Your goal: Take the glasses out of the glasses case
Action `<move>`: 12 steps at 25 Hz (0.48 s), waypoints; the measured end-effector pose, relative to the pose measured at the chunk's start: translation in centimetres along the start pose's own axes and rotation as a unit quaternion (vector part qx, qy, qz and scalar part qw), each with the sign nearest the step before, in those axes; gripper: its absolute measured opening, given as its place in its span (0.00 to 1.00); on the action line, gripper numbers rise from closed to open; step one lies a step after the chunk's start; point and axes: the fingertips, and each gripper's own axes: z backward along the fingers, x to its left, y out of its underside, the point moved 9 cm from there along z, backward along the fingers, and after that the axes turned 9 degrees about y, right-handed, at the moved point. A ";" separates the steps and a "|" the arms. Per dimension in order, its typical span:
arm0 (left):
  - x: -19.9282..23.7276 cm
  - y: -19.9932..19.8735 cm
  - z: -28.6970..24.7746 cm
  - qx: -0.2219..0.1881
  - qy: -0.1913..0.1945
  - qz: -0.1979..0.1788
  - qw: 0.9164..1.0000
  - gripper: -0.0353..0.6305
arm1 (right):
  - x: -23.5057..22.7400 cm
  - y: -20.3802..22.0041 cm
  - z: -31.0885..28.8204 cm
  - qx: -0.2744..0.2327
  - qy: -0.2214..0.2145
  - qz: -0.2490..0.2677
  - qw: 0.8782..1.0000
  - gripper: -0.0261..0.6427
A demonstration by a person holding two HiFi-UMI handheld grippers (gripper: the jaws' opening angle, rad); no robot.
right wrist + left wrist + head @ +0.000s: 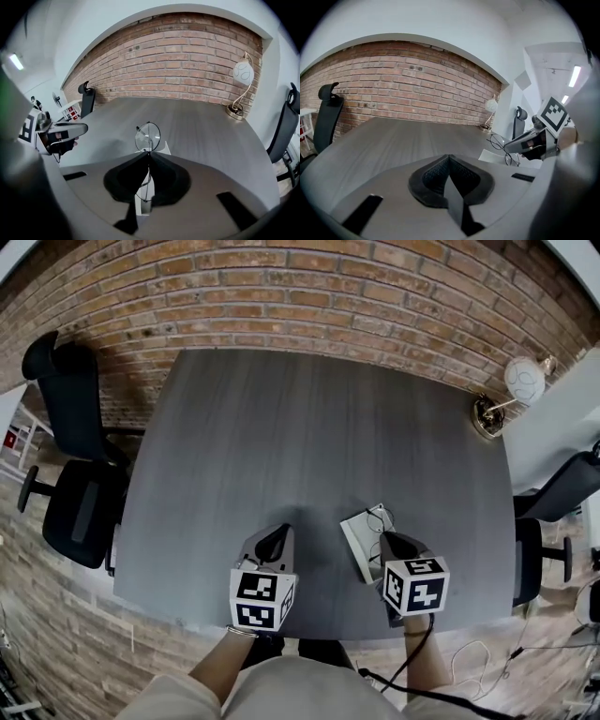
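right gripper (149, 153) jaws pinched tight on the glasses (147, 136), lens sticking up just over the white glasses case (357, 542), left gripper (449, 157) jaws closed on nothing

case (354, 542) on table (281, 446) front-R, glasses (379, 518) over it, lamp (523, 381) back-R corner

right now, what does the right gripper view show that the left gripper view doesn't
Only the right gripper view: the right gripper seen along its own jaws, which are shut on the glasses. One lens stands above the tips, and the white case lies just beyond.
Only the left gripper view: the left gripper, jaws together with nothing between them, plus a side look at the other gripper holding the glasses by the case.
Both: the grey table, the brick wall and the lamp.
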 end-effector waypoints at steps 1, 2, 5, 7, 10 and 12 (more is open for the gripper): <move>-0.2 -0.5 0.0 -0.003 0.003 -0.008 1.000 0.08 | 0.0 -0.3 0.4 -0.010 0.004 -0.005 1.000 0.10; -0.3 -1.1 0.0 -0.008 0.006 -0.018 1.000 0.08 | 0.0 -0.7 0.8 -0.020 0.008 -0.010 1.000 0.10; -0.8 -3.1 0.2 -0.026 0.013 -0.040 0.999 0.08 | 0.0 -1.7 2.4 -0.052 0.021 -0.025 0.998 0.10; -1.0 -4.4 0.4 -0.038 0.017 -0.051 0.998 0.08 | 0.0 -2.5 3.3 -0.076 0.029 -0.041 0.996 0.10; -1.3 -6.2 0.5 -0.056 0.023 -0.066 0.996 0.08 | 0.0 -3.6 4.8 -0.113 0.045 -0.061 0.991 0.10; -1.4 -7.3 0.5 -0.067 0.026 -0.071 0.995 0.08 | 0.0 -4.4 5.8 -0.138 0.055 -0.067 0.987 0.10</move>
